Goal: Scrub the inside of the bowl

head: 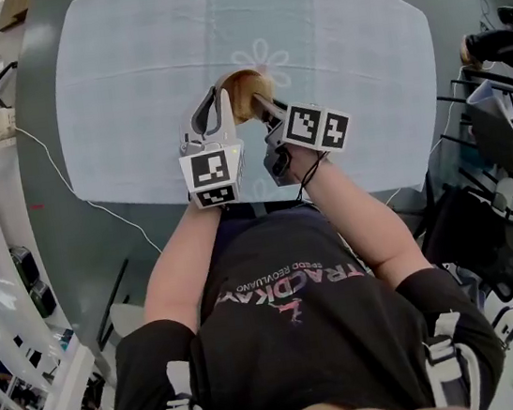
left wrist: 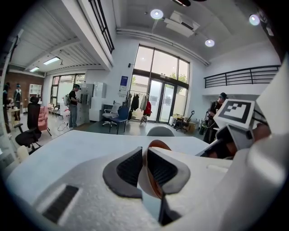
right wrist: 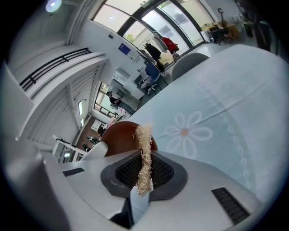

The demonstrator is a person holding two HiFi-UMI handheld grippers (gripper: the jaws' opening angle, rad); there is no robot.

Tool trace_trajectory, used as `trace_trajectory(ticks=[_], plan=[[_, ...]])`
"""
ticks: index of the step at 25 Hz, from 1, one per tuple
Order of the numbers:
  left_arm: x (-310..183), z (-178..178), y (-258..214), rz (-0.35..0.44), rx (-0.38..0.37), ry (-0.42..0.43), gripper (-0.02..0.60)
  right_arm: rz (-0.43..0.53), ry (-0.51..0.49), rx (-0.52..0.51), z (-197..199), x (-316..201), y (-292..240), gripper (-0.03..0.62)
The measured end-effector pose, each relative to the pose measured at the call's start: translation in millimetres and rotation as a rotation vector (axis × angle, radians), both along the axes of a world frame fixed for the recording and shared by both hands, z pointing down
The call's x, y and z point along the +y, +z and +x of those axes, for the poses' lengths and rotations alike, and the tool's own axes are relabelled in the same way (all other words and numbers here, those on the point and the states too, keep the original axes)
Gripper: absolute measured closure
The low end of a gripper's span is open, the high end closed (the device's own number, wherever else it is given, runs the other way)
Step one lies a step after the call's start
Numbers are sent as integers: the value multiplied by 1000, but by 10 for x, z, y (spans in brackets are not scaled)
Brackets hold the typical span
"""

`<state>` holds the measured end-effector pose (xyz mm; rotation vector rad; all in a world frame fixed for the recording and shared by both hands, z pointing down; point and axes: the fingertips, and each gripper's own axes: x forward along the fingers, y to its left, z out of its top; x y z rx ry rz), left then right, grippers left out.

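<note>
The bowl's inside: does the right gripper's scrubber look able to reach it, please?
Probably yes: the left gripper clamps the bowl by its rim, and the right gripper points its fibre scrubber at the bowl with nothing between them.

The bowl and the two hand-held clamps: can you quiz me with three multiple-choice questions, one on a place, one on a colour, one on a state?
1. Where is the bowl? A on the floor; B over the tablecloth, at the grippers' tips; C on a chair.
2. What colour is the scrubber in the right gripper? A blue; B black; C straw.
3. The left gripper is: A shut on the bowl's rim; B wide open, empty; C shut on a spoon.
Answers: 1 B, the head view shows it over the cloth; 2 C, pale straw fibres stand between the jaws; 3 A, the rim sits pinched between its pads.
</note>
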<state>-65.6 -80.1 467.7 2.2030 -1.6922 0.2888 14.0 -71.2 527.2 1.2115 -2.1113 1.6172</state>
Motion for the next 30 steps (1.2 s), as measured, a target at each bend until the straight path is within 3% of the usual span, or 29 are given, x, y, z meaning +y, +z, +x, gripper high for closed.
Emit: trace_trajectory(ticks=[6,12,16,21,26,30], plan=[[-37,-56,25,-9,20,-34,535,-106,75,-136,-118,84,6,562],[-72,-61,64,-24,7,-25,541,-74,50,-96,-72,-12,4,562],[-75,-27,96,-37,11,-9,543,-15,-5,-7,7,-98,15,562],[-84,117,124,-40,-55,79,543,250,-243,280,58,-240,-93,562],[-84,206,108,-32,-115,144,548,608,-619,605,-133,-230,-324,562],[-95,278,92,-21,-155,195,548,812,-855,770,-204,-168,-357,562]])
